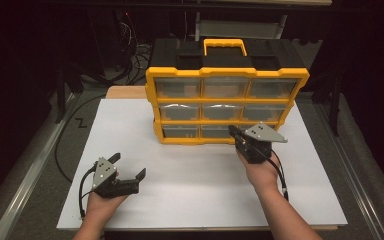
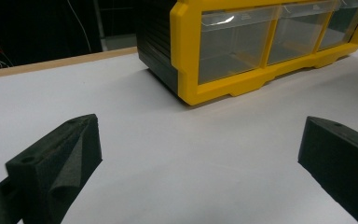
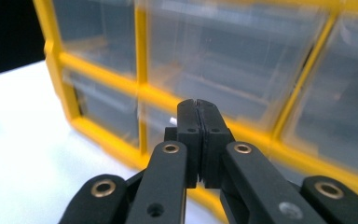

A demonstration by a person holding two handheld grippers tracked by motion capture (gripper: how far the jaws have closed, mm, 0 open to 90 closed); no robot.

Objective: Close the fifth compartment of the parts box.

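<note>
A yellow-framed organizer [image 1: 225, 102] with three rows of clear drawers and a black back stands upright at the far middle of the white board [image 1: 190, 170]. My right gripper [image 1: 233, 131] is at the bottom row, near the middle drawer. In the right gripper view my right gripper [image 3: 198, 106] has its jaws pressed together, with nothing seen between them, just in front of the yellow frame [image 3: 142, 93]. My left gripper [image 1: 129, 165] rests low at the board's near left, open and empty. In the left gripper view my left gripper [image 2: 198, 140] faces the organizer's lower left corner [image 2: 186, 70] across bare board.
The board lies on a grey table with metal rails [image 1: 27, 180] along both sides. Black cables [image 1: 130, 55] trail behind the organizer at the back left. A wooden strip [image 1: 125, 92] shows beside the organizer's left. Open board lies between the two grippers.
</note>
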